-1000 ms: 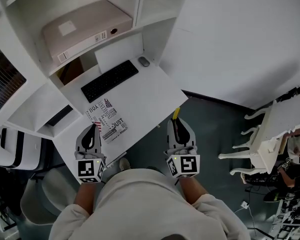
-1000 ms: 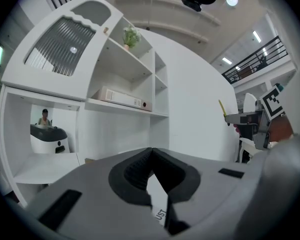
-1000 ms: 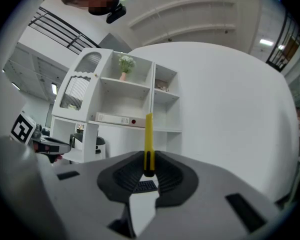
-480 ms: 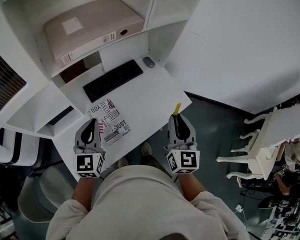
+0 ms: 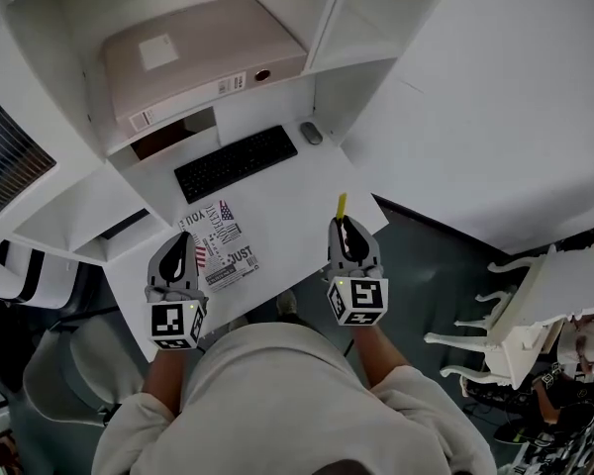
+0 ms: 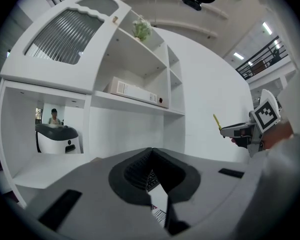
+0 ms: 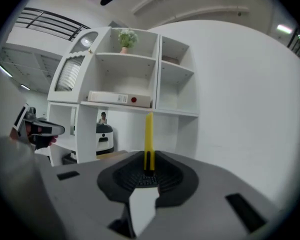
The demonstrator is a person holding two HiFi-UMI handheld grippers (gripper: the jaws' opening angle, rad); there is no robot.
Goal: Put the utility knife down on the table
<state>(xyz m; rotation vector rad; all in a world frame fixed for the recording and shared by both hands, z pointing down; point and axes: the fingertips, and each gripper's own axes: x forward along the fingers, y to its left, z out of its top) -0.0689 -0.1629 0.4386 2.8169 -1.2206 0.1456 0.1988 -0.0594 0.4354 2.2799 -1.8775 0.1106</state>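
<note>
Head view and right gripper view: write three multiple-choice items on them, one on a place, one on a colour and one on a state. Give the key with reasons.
1. Where does the printed sheet lie?
A. On a shelf
B. On the white desk, just ahead of the left gripper
C. On the floor

2. What colour is the utility knife?
A. Red
B. Blue
C. Yellow

3. What is the state of the right gripper?
A. Shut on the utility knife
B. Open and empty
C. Shut and empty

Key:
1 B, the head view shows the sheet flat on the desk by the left gripper's tips.
2 C, both views show a yellow body.
3 A, the right gripper view shows the knife standing clamped between the pads.
</note>
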